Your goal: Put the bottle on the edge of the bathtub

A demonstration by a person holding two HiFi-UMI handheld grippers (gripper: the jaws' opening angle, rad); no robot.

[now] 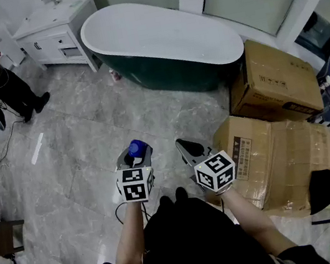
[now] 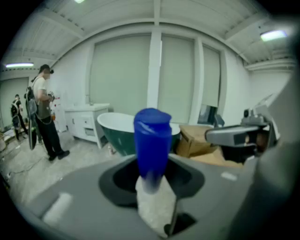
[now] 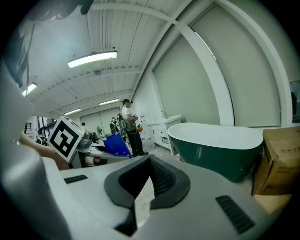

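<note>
Gripping a blue bottle [image 1: 137, 147] in the head view, the left gripper [image 1: 134, 152] is hanging well short of the bathtub [image 1: 133, 23], the right gripper [image 1: 183, 144] near it. In the left gripper view its jaws are pinching the bottle, bathtub behind. In the right gripper view the jaws are sitting closed together, empty, bathtub ahead.

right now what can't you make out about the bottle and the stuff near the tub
- Bottle body: the left gripper view shows only its blue top; the lower part is blurred and sinks between the jaws. In the head view the left gripper covers all but that top.
- Small thing on the floor by the bathtub: head view, too small to name.
- Print on the cardboard box: head view, too small to read.
</note>
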